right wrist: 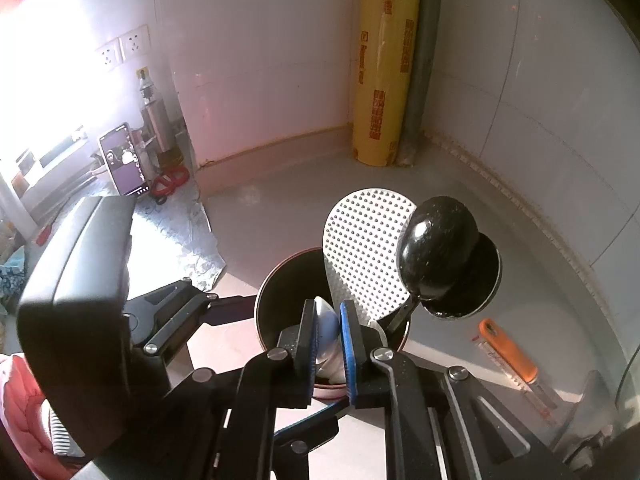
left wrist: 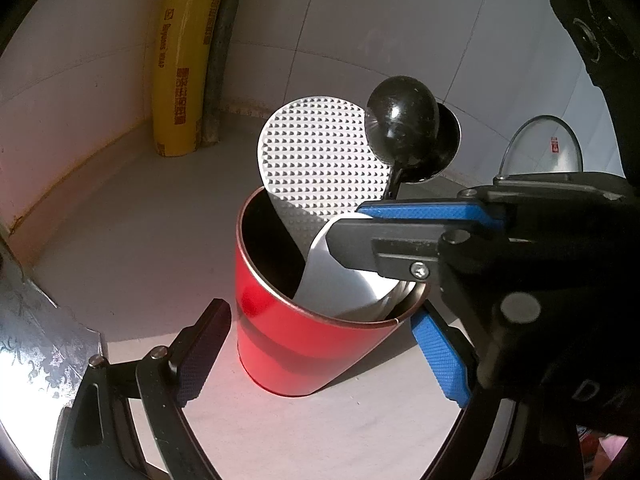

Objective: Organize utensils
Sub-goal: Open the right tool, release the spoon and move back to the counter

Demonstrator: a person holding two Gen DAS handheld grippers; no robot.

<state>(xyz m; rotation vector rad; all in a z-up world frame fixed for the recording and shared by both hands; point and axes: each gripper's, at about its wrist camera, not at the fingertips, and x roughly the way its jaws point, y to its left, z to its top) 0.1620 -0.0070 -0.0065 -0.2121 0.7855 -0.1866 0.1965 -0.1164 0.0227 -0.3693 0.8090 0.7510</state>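
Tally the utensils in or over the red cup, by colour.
White: 2, the dimpled rice paddle and the spoon in the right hand-held gripper
Black: 2 ladles
Total: 4, all at the red cup

The setting is presenting as a home kitchen counter corner. Pale wall tiles (right wrist: 260, 60) are meeting a grey countertop (right wrist: 288, 216) at a caulked joint. A yellow roll of cling wrap (right wrist: 384, 72) is standing upright in the corner at 12 o'clock. A red utensil cup (left wrist: 304, 344) is holding a dimpled rice paddle (left wrist: 320, 160) and black ladles (left wrist: 400, 128). Wall sockets (right wrist: 124, 50) are sitting at 10 o'clock, an orange-handled peeler (right wrist: 510, 354) is lying at 4 o'clock.
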